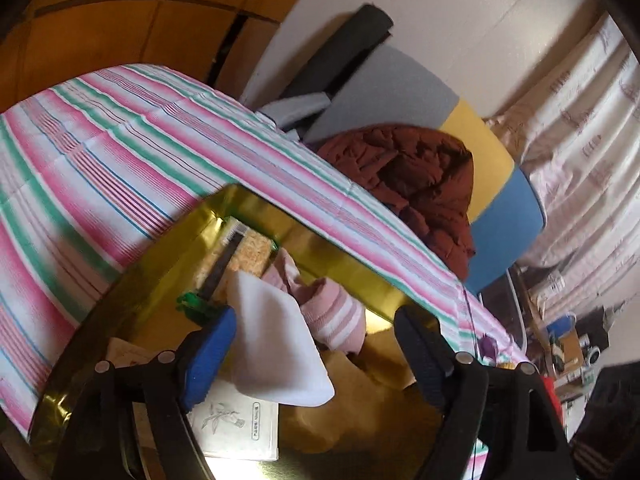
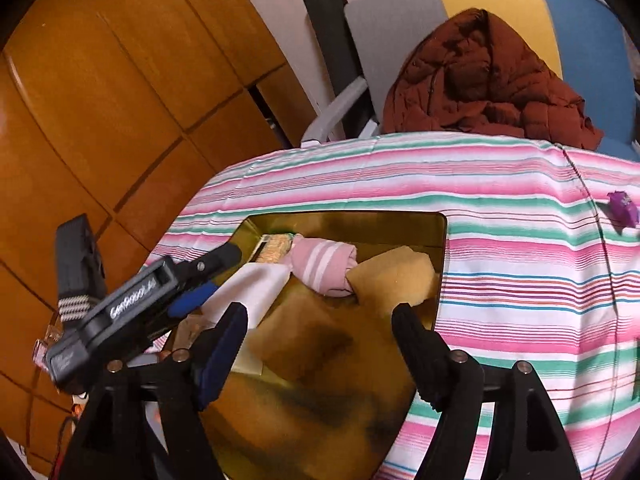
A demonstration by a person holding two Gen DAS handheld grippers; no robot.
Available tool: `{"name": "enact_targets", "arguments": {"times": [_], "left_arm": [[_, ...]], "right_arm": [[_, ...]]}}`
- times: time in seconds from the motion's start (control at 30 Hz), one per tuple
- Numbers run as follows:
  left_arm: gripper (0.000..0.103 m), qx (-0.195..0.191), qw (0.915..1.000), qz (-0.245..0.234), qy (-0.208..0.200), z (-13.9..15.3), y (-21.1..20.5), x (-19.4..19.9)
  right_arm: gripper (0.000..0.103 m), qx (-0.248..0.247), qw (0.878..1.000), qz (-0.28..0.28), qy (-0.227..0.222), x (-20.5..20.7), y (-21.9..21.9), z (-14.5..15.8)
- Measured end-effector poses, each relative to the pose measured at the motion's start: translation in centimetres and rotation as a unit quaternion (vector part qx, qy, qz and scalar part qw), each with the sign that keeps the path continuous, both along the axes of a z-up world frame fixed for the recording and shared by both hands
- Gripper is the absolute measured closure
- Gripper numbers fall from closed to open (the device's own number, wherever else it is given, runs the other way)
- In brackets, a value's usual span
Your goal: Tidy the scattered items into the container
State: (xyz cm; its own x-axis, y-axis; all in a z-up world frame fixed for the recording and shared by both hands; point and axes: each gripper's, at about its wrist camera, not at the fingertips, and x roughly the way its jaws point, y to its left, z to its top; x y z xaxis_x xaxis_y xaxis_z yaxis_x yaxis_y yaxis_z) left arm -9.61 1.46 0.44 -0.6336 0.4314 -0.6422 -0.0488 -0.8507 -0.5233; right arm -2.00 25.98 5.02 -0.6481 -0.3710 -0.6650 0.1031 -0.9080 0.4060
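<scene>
Wooden cabinet doors (image 2: 100,80) fill the upper left of the right wrist view. Left gripper (image 1: 314,344): seen from the side at the left of the right wrist view, reaching over the near left corner of the box; jaws spread wide, nothing pinched. A white cloth (image 1: 276,344) lies just off its blue left pad (image 1: 212,356), loose and draped over the box contents; whether it touches the pad cannot be told. Gold box (image 2: 445,240), the container: centre of both views, standing on the striped tabletop (image 2: 520,280). Contents, left to right in the right wrist view: a flat white packet with a printed plant, clearer at the lower centre of the left wrist view (image 1: 236,428); a pale crumbly block with a dark strip across it (image 2: 276,250); the white cloth; a rolled pink sock with white stripes (image 2: 324,268); yellow cloth (image 2: 394,276) filling the middle and right of the box. A small green item (image 1: 192,304) shows only in the left wrist view, too blurred to name. Right gripper (image 2: 320,332): lower centre of its own view, over the yellow cloth; jaws apart, holding nothing. Purple item (image 2: 622,206): right edge of the right wrist view, on the tabletop, well apart from the box. Behind the table, upper right: a chair with a brown jacket (image 2: 488,80). Progress, by judgement: most things are in the box; the purple item at least remains outside.
</scene>
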Motion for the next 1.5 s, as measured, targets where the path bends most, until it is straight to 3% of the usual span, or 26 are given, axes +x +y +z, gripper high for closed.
{"name": "enact_targets", "arguments": {"times": [0.1, 0.2, 0.27, 0.3, 0.37, 0.43, 0.53, 0.67, 0.73, 0.9, 1.1, 1.23, 1.5], "left_arm": [[0.02, -0.02, 0.9992, 0.034, 0.011, 0.7, -0.6, 0.7], [0.023, -0.046, 0.9984, 0.031, -0.003, 0.8, -0.6, 0.7], [0.041, -0.067, 0.9967, 0.047, -0.003, 0.8, -1.0, 1.3], [0.043, -0.067, 0.9963, 0.054, -0.001, 0.8, -1.2, 1.6], [0.043, -0.049, 0.9973, 0.054, 0.002, 0.6, -1.6, 2.0], [0.043, -0.037, 0.9992, 0.01, -0.011, -0.2, -0.6, 1.3], [0.043, -0.05, 0.9966, -0.053, -0.037, -1.4, 2.3, 0.2], [0.043, -0.004, 0.9929, -0.118, -0.013, -1.5, 4.3, 0.3], [0.042, 0.005, 0.9926, -0.122, 0.0, -1.2, 4.3, 0.9], [0.041, -0.051, 0.9944, -0.089, 0.025, -0.7, 3.7, 2.9], [0.032, -0.073, 0.9945, -0.053, 0.053, 0.5, 3.3, 5.5], [0.03, -0.068, 0.9925, -0.072, 0.071, 1.2, 4.7, 7.1], [0.029, -0.051, 0.9817, -0.165, 0.082, 1.6, 9.7, 10.1]], "right_arm": [[0.025, 0.004, 1.0, -0.003, 0.009, 0.9, 0.4, 0.5], [0.025, -0.003, 1.0, -0.005, 0.008, 1.6, 1.0, 0.5], [0.025, -0.007, 1.0, -0.005, 0.006, 2.0, 1.0, 0.5], [0.025, -0.008, 1.0, -0.004, 0.007, 2.1, 1.1, 0.4], [0.025, -0.009, 1.0, -0.001, 0.006, 2.4, 1.0, 0.2], [0.025, -0.013, 1.0, 0.0, 0.003, 2.5, 0.9, -0.2], [0.025, -0.027, 1.0, 0.003, -0.009, 2.4, 0.7, -0.8], [0.025, -0.03, 1.0, -0.002, -0.007, 3.0, 1.0, -0.8], [0.025, -0.03, 1.0, -0.009, -0.005, 3.3, 1.6, -0.5], [0.025, -0.038, 0.999, -0.034, 0.001, 4.2, 4.2, 0.0], [0.025, -0.043, 0.997, -0.056, -0.011, 5.4, 6.6, -0.4], [0.023, -0.042, 0.997, -0.066, -0.018, 6.9, 7.7, -0.5], [0.02, -0.01, 0.991, -0.117, -0.057, 11.4, 11.6, -1.8]]}}
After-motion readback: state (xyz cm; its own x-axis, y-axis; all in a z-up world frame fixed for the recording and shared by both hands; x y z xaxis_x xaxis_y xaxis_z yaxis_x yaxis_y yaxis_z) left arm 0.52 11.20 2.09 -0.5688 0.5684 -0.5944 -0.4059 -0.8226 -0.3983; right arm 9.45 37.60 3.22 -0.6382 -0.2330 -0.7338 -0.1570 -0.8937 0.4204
